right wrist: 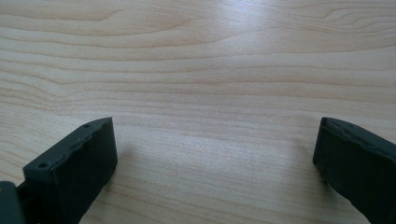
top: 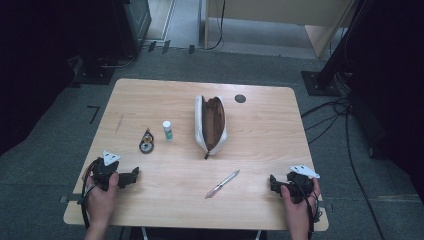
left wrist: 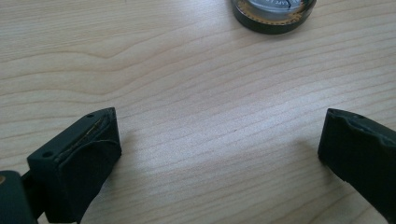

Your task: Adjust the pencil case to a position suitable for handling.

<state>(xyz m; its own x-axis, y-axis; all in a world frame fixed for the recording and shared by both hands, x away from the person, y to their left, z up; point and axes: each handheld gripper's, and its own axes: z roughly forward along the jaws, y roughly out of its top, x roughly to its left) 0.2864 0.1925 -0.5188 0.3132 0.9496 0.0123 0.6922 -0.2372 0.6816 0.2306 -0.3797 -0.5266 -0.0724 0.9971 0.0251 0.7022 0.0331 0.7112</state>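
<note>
Resting wide open and empty near the table's (top: 165,200) front edge, both tongs had yet to reach: left gripper (top: 131,176) below the round tin (top: 146,146), right gripper (top: 274,183) beside the pen (top: 222,184); next, presumably, came a reach toward the pouch (top: 210,123) ahead.

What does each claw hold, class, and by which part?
Nothing. The left claw and the right claw both stand open over the bare table, with only wood between their jaws.
</note>
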